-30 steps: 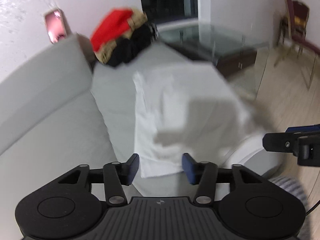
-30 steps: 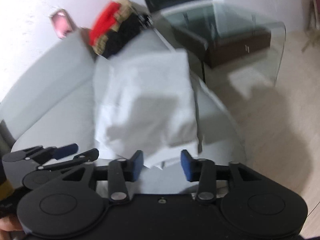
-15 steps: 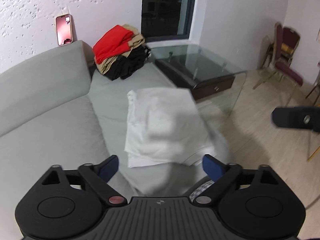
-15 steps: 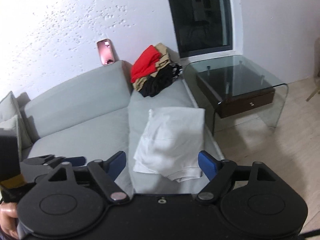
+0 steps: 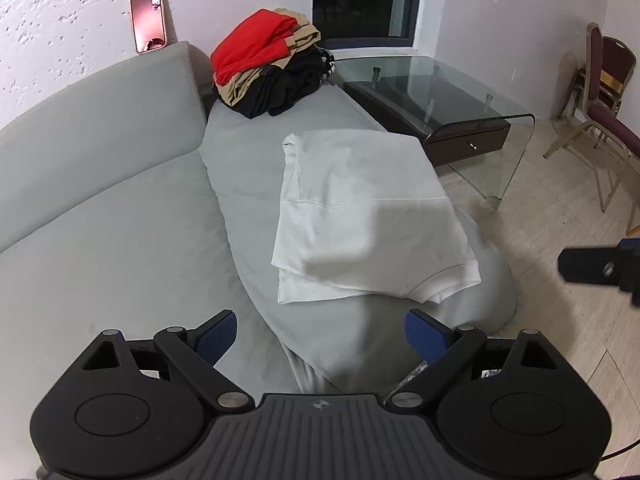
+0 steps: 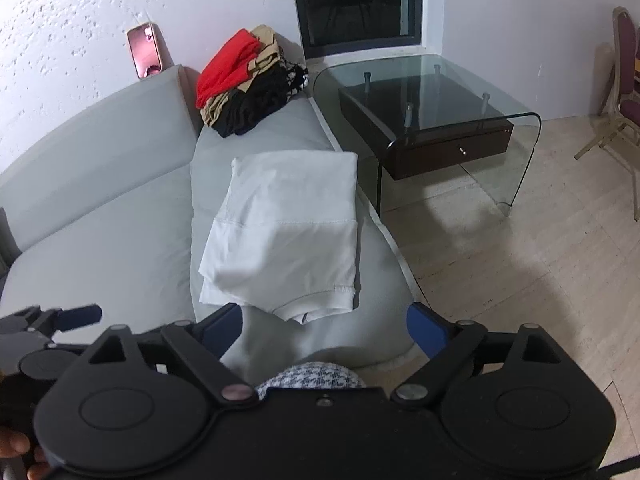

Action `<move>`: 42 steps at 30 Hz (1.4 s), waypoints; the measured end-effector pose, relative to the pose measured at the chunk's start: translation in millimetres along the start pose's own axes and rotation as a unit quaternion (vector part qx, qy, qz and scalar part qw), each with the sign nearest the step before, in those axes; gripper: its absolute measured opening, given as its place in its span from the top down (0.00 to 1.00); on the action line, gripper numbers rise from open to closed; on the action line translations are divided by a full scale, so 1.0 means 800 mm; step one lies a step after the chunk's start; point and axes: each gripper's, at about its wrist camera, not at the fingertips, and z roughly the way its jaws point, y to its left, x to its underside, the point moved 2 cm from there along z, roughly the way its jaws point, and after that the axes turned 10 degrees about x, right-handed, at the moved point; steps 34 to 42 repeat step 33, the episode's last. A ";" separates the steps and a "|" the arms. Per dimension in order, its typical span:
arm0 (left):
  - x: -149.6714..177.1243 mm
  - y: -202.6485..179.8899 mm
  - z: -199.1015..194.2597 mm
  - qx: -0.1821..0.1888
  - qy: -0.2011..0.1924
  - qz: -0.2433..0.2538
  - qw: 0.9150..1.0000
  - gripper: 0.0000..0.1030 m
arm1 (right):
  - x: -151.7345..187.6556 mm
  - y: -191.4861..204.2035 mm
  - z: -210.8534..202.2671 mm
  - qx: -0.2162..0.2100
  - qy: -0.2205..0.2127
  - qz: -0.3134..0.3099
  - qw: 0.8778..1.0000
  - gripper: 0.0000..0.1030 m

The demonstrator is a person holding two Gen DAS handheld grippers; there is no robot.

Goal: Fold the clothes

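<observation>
A white garment (image 5: 360,216) lies folded flat on the grey sofa seat (image 5: 120,240); it also shows in the right wrist view (image 6: 288,228). My left gripper (image 5: 322,338) is open and empty, held back from and above the garment's near edge. My right gripper (image 6: 324,330) is open and empty, also above the near edge. The left gripper's fingers (image 6: 76,316) show at the lower left of the right wrist view, and part of the right gripper (image 5: 600,270) shows at the right edge of the left wrist view.
A pile of red, tan and black clothes (image 5: 272,68) sits at the sofa's far end. A pink phone (image 5: 148,20) leans on the wall above the backrest. A glass side table (image 6: 432,116) stands right of the sofa. Chairs (image 5: 600,92) stand at far right.
Both grippers opened from near shut at the white garment's near edge, let it drop folded on the seat, and pulled back and up.
</observation>
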 end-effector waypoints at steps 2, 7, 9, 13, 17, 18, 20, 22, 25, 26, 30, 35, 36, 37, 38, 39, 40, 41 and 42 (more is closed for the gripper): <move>0.001 0.000 0.000 0.003 0.002 -0.002 1.000 0.10 | 0.004 0.003 0.005 0.001 0.009 -0.007 1.000 0.13; 0.002 0.002 0.002 0.005 0.004 -0.008 1.000 0.10 | 0.009 0.007 0.012 -0.004 0.020 -0.008 1.000 0.13; 0.002 0.003 0.002 0.006 0.005 -0.010 1.000 0.10 | 0.009 0.008 0.013 -0.005 0.020 -0.007 1.000 0.13; 0.002 0.002 0.004 0.010 0.005 -0.011 1.000 0.10 | 0.007 0.008 0.013 -0.007 0.019 -0.009 1.000 0.13; 0.003 -0.001 0.004 0.010 0.003 -0.008 1.000 0.10 | 0.007 0.008 0.014 -0.008 0.020 -0.012 1.000 0.13; 0.003 -0.002 0.004 0.011 0.002 -0.007 1.000 0.09 | 0.006 0.008 0.015 -0.008 0.020 -0.013 1.000 0.13; 0.003 -0.003 0.004 0.013 0.003 -0.007 1.000 0.09 | 0.006 0.008 0.015 -0.009 0.022 -0.015 1.000 0.13; 0.003 -0.002 0.005 0.024 0.008 -0.017 1.000 0.08 | 0.007 0.009 0.016 -0.009 0.022 -0.016 1.000 0.13; 0.005 -0.001 0.007 0.032 0.013 -0.025 0.999 0.08 | 0.009 0.010 0.015 -0.010 0.021 -0.016 1.000 0.13; 0.005 -0.001 0.007 0.033 0.014 -0.026 0.999 0.08 | 0.010 0.010 0.015 -0.010 0.021 -0.016 1.000 0.13; 0.007 -0.003 0.004 0.045 0.006 -0.021 0.999 0.07 | 0.012 0.011 0.013 -0.011 0.020 -0.016 1.000 0.13; 0.008 -0.006 0.002 0.049 0.004 -0.020 0.999 0.07 | 0.014 0.011 0.013 -0.011 0.019 -0.015 1.000 0.13; 0.008 -0.006 0.002 0.049 0.004 -0.020 0.999 0.07 | 0.014 0.011 0.013 -0.011 0.019 -0.015 1.000 0.13; 0.008 -0.006 0.002 0.049 0.004 -0.020 0.999 0.07 | 0.014 0.011 0.013 -0.011 0.019 -0.015 1.000 0.13; 0.008 -0.006 0.002 0.049 0.004 -0.020 0.999 0.07 | 0.014 0.011 0.013 -0.011 0.019 -0.015 1.000 0.13; 0.008 -0.006 0.002 0.049 0.004 -0.020 0.999 0.07 | 0.014 0.011 0.013 -0.011 0.019 -0.015 1.000 0.13; 0.008 -0.006 0.002 0.049 0.004 -0.020 0.999 0.07 | 0.014 0.011 0.013 -0.011 0.019 -0.015 1.000 0.13; 0.008 -0.006 0.002 0.049 0.004 -0.020 0.999 0.07 | 0.014 0.011 0.013 -0.011 0.019 -0.015 1.000 0.13; 0.008 -0.006 0.002 0.049 0.004 -0.020 0.999 0.07 | 0.014 0.011 0.013 -0.011 0.019 -0.015 1.000 0.13</move>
